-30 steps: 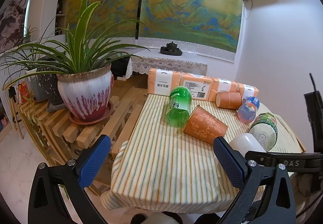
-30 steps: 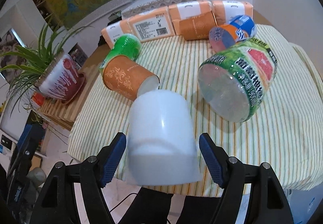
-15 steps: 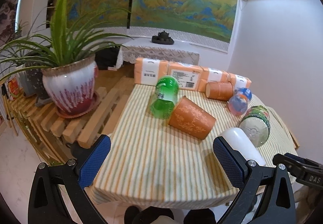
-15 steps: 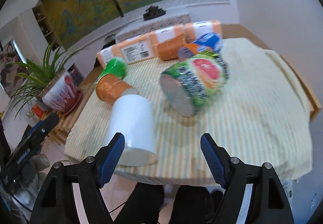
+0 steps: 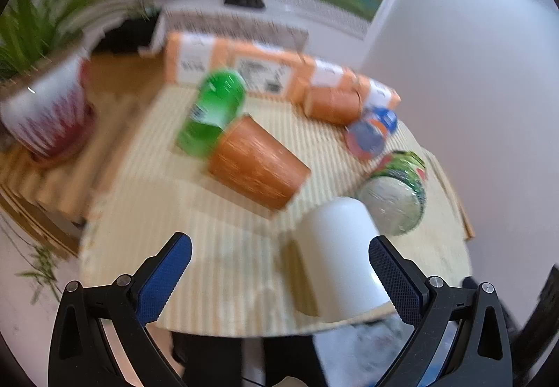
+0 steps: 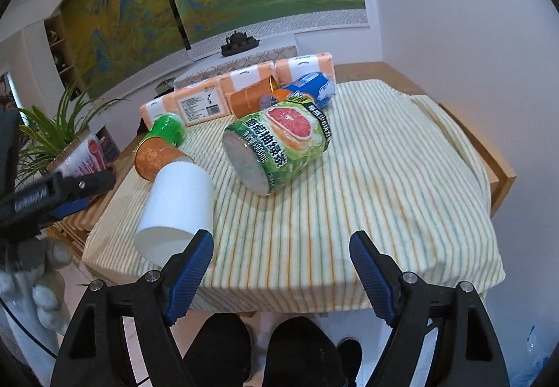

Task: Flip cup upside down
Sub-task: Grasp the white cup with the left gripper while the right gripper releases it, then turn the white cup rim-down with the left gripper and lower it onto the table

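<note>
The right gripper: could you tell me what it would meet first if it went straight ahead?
Probably the striped tablecloth: the right gripper is open with bare cloth ahead. The grapefruit green tea bottle lies just left of that line, the white cup further left; depth is uncertain.

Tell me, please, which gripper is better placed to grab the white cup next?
Left, probably. The white cup lies right by the open left gripper, nearly touching one finger; the right gripper, also open, sits beside it.

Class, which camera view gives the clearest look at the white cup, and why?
The right wrist view: the white cup is sharp, standing mouth-down near the table's front edge. In the left wrist view the cup is larger but motion-blurred, its lower right side behind a blue finger pad.
</note>
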Demonstrator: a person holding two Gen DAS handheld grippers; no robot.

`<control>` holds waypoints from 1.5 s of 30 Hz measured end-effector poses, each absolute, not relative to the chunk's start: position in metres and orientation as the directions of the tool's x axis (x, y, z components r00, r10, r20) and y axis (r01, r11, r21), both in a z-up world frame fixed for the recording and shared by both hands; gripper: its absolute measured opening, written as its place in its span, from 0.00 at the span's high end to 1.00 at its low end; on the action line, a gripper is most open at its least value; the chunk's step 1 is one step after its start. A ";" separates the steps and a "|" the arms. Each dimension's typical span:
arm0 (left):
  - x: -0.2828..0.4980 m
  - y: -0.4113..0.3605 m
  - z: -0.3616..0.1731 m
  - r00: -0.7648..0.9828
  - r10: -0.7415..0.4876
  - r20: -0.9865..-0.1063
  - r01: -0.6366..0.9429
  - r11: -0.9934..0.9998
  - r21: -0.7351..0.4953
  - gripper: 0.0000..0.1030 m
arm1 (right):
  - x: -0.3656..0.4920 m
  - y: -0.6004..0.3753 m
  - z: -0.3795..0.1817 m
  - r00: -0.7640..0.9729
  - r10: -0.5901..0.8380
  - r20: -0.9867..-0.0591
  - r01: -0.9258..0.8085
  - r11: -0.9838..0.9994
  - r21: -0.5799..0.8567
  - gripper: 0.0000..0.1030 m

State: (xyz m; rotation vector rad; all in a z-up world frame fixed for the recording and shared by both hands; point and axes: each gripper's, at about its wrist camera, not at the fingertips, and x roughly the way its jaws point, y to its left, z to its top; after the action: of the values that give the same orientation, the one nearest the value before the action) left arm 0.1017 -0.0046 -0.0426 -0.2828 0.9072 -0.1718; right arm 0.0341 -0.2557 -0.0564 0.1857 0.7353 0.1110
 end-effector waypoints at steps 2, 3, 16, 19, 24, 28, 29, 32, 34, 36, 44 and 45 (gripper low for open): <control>0.114 -0.007 -0.047 0.554 -0.297 -0.777 0.009 0.936 -0.352 0.00 | 0.032 -0.258 -0.056 0.741 0.164 -0.651 -0.033 0.977 0.209 0.25; 0.118 -0.007 -0.048 0.541 -0.299 -0.786 -0.008 0.933 -0.360 0.00 | 0.032 -0.260 -0.056 0.744 0.163 -0.648 -0.030 0.977 0.211 0.25; 0.156 -0.044 -0.072 0.428 -0.342 -0.837 -0.072 0.910 -0.409 0.01 | 0.029 -0.280 -0.061 0.754 0.166 -0.635 -0.007 0.970 0.244 0.25; 0.160 -0.045 -0.076 0.416 -0.356 -0.837 -0.086 0.901 -0.426 0.01 | 0.028 -0.282 -0.063 0.756 0.162 -0.634 -0.005 0.970 0.242 0.25; 0.167 -0.048 -0.079 0.411 -0.356 -0.839 -0.097 0.898 -0.429 0.02 | 0.029 -0.281 -0.065 0.752 0.163 -0.638 -0.013 0.973 0.232 0.25; 0.168 -0.052 -0.083 0.406 -0.355 -0.842 -0.091 0.901 -0.424 0.05 | 0.028 -0.280 -0.063 0.762 0.145 -0.631 -0.008 0.977 0.215 0.25; 0.168 -0.053 -0.084 0.406 -0.355 -0.842 -0.091 0.901 -0.424 0.05 | 0.028 -0.281 -0.063 0.764 0.144 -0.629 -0.007 0.976 0.216 0.25; 0.168 -0.055 -0.086 0.403 -0.353 -0.845 -0.098 0.901 -0.423 0.14 | 0.028 -0.282 -0.062 0.766 0.144 -0.627 -0.004 0.976 0.220 0.25; 0.169 -0.056 -0.087 0.399 -0.357 -0.845 -0.090 0.901 -0.423 0.15 | 0.028 -0.284 -0.062 0.766 0.142 -0.627 0.001 0.975 0.222 0.25; 0.170 -0.058 -0.087 0.400 -0.356 -0.844 -0.081 0.904 -0.419 0.16 | 0.029 -0.285 -0.062 0.766 0.139 -0.628 0.005 0.975 0.222 0.25; 0.168 -0.064 -0.081 0.409 -0.357 -0.840 -0.040 0.912 -0.407 0.25 | 0.029 -0.291 -0.061 0.767 0.129 -0.628 0.027 0.972 0.232 0.25; 0.167 -0.064 -0.081 0.409 -0.357 -0.840 -0.039 0.913 -0.407 0.25 | 0.029 -0.291 -0.061 0.768 0.128 -0.628 0.028 0.972 0.233 0.25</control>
State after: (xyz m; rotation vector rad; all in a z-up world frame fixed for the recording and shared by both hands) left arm 0.1674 -0.0636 -0.0808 -0.3943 1.1391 -0.2067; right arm 0.0290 -0.2908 -0.0611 0.2357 0.6951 0.0547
